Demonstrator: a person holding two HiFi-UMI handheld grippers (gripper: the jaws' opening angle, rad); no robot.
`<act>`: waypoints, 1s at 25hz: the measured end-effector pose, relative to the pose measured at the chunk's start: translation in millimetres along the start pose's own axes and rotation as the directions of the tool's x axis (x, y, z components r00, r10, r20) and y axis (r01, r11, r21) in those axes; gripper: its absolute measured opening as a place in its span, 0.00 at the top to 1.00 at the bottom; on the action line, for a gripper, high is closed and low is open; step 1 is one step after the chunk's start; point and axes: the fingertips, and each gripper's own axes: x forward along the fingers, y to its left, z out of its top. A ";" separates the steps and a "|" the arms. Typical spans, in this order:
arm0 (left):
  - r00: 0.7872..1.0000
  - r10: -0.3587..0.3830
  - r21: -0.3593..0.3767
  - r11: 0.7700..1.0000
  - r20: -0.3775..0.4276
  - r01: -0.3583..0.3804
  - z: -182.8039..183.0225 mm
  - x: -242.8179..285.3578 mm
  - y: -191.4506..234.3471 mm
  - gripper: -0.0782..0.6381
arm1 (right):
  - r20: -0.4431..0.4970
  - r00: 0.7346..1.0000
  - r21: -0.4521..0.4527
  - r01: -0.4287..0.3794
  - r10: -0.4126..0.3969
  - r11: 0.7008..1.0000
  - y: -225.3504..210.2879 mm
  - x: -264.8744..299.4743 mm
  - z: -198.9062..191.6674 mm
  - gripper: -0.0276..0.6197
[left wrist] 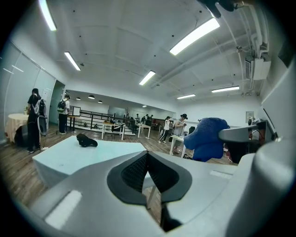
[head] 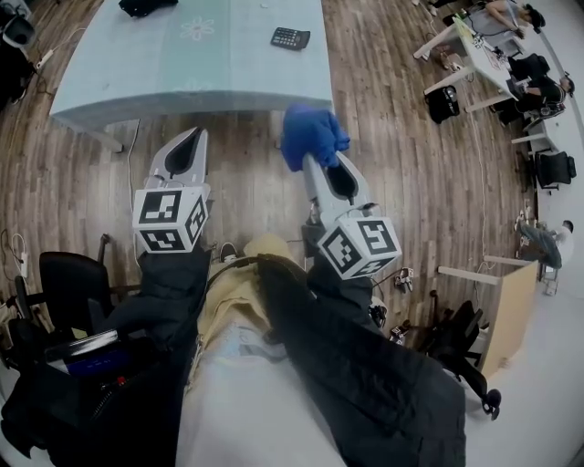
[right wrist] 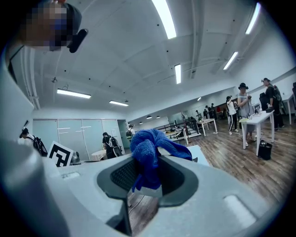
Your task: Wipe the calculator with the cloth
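Observation:
A dark calculator point(head: 290, 37) lies on the pale blue table point(head: 182, 64), near its right side. My right gripper point(head: 315, 160) is shut on a bunched blue cloth point(head: 310, 135), held above the floor just short of the table's near edge. The right gripper view shows that cloth point(right wrist: 150, 155) pinched between the jaws. My left gripper point(head: 196, 135) is shut with nothing in it, raised beside the right one, well short of the calculator. From the left gripper view the cloth point(left wrist: 207, 139) appears at the right.
A black object point(head: 146, 6) lies at the table's far edge, also seen as a black object point(left wrist: 87, 140) on the tabletop. Black office chairs point(head: 64, 283) stand at the left, desks with people point(head: 497, 55) at the far right. Wooden floor surrounds the table.

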 end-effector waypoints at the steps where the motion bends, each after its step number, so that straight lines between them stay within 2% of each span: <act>1: 1.000 0.004 -0.010 1.000 -0.007 -0.004 -4.3 0.9 3.0 0.89 | -0.008 1.000 0.001 -0.001 0.001 1.000 -0.2 2.0 -2.7 0.77; 7: 0.998 0.050 -0.043 0.998 -0.047 -0.052 -19.2 19.3 22.7 0.89 | -0.046 0.999 0.027 -0.024 0.025 0.999 -17.7 33.8 -9.8 0.77; 13: 0.992 0.115 -0.017 0.993 -0.058 -0.116 -6.0 73.6 55.7 0.89 | -0.042 0.995 0.049 -0.089 0.091 0.995 -45.3 103.5 -2.8 0.77; 17: 0.992 0.110 0.003 0.994 -0.055 -0.110 8.7 131.5 61.4 0.89 | -0.035 0.994 0.053 -0.099 0.101 0.994 -80.8 146.7 9.7 0.77; 25: 0.992 0.084 0.009 0.996 -0.095 -0.083 25.6 213.8 43.0 0.89 | -0.031 0.996 0.081 -0.077 0.080 0.994 -154.8 186.0 40.7 0.77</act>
